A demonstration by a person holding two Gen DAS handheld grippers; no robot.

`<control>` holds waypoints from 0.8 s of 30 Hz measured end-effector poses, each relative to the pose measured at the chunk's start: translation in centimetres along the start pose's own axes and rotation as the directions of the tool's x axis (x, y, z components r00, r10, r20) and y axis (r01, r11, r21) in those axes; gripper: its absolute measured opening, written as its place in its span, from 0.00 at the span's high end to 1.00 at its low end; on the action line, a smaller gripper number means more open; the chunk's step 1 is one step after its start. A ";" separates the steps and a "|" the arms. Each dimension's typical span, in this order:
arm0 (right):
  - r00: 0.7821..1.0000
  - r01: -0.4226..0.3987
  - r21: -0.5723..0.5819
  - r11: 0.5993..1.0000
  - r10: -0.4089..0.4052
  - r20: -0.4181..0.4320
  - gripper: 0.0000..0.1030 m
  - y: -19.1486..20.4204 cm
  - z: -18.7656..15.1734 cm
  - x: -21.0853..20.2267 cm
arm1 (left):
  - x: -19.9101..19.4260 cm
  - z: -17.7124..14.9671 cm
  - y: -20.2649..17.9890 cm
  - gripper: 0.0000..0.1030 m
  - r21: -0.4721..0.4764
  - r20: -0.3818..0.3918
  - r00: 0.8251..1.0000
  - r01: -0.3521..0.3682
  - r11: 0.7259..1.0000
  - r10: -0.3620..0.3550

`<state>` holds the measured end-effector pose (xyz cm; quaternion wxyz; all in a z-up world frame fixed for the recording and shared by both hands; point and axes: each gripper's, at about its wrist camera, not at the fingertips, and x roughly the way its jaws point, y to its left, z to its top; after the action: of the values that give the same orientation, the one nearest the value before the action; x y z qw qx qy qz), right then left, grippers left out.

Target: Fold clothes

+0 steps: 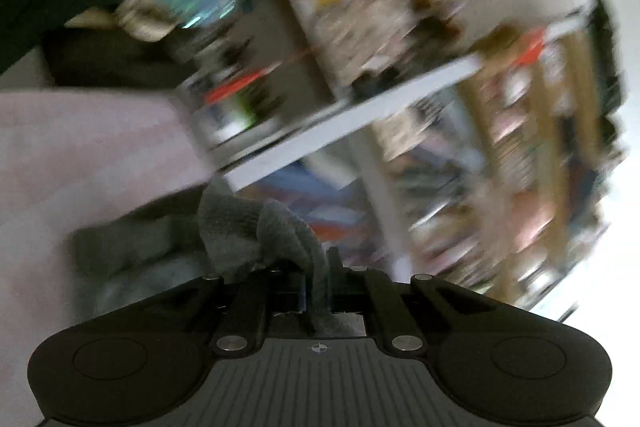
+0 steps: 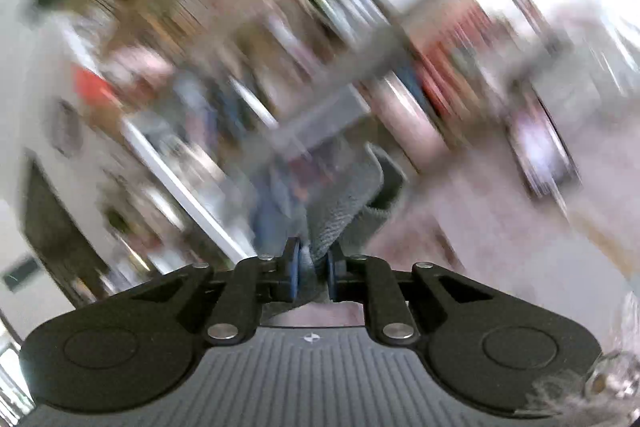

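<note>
A grey knitted garment [image 1: 248, 231] bunches up in front of my left gripper [image 1: 318, 279], whose jaws are shut on a fold of it; more of the cloth trails off to the left, blurred. In the right wrist view another part of the grey knit [image 2: 344, 203] rises from between the blue pads of my right gripper [image 2: 314, 267], which is shut on it. Both pictures are tilted and smeared by motion. How the two held parts join is hidden.
A pale pink surface [image 1: 80, 155], likely a bed cover, lies at the left, and pinkish cloth [image 2: 480, 227] fills the right of the right wrist view. Crowded shelves [image 1: 400, 87] with a white board stand behind, blurred. White wall is at the upper right.
</note>
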<state>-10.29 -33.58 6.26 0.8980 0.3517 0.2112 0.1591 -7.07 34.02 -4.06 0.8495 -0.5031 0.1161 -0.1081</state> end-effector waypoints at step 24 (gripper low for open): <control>0.986 0.155 -0.252 0.955 -0.131 0.107 0.95 -0.2 -0.3 0.4 | 0.4 -2.0 -0.8 0.88 0.165 -0.044 0.975 -0.209 0.964 0.219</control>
<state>-10.08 -33.41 5.85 0.9539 0.2216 0.1734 0.1041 -7.33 31.90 -4.32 0.8898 -0.4143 0.1873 -0.0401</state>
